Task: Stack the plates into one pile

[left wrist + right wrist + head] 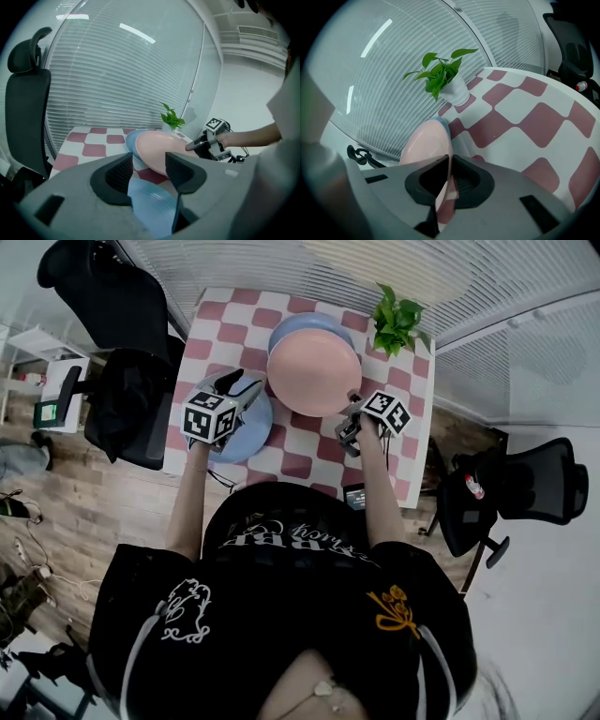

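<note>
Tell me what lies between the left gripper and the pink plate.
A blue plate on the table, partly between the open jaws; the left gripper view shows it.

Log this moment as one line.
right gripper: shut on pink plate | left gripper: open at near blue plate | stack: unfinished

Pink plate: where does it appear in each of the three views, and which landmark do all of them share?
Head view: the pink plate is at upper centre.
Left gripper view: pink plate at centre, beyond the jaws.
Right gripper view: pink plate left of centre, its rim pinched in the jaws of the right gripper.
Shared landmark: the potted plant.
</note>
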